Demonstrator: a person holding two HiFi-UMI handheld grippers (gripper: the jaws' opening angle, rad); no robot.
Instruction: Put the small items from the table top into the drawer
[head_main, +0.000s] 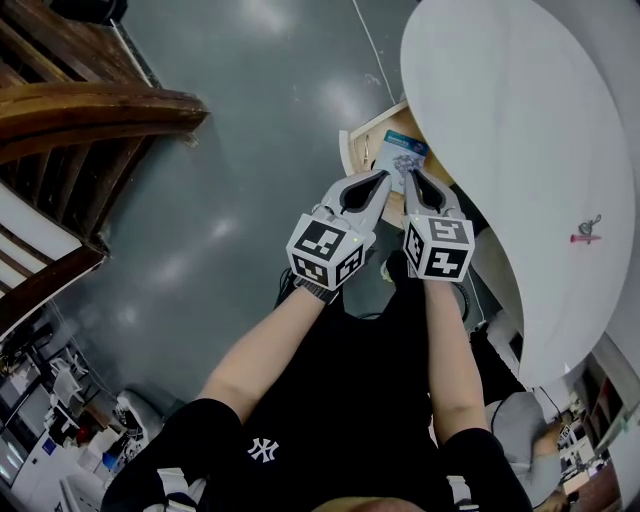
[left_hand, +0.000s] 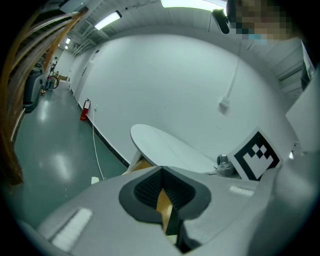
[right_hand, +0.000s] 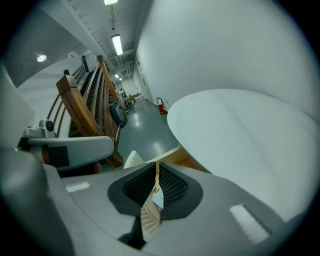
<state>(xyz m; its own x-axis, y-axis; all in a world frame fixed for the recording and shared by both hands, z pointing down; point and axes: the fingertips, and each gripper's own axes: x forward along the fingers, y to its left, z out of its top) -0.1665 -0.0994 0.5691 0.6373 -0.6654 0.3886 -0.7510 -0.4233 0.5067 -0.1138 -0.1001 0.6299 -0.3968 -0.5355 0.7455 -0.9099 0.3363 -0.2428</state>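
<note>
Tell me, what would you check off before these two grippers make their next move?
1. Is the drawer open? Ok.
2. Is the card packet inside the drawer? Ok.
3. Is the left gripper empty? Ok: its jaws are together with nothing between them.
4. Is the right gripper free to pick? Ok: its jaws are a slit apart and grip nothing.
5. Is the table emptied of small items? Not ok: a small pink item lies near its edge.
6. Are there more items on the table? Cannot tell, as part of it is out of view.
</note>
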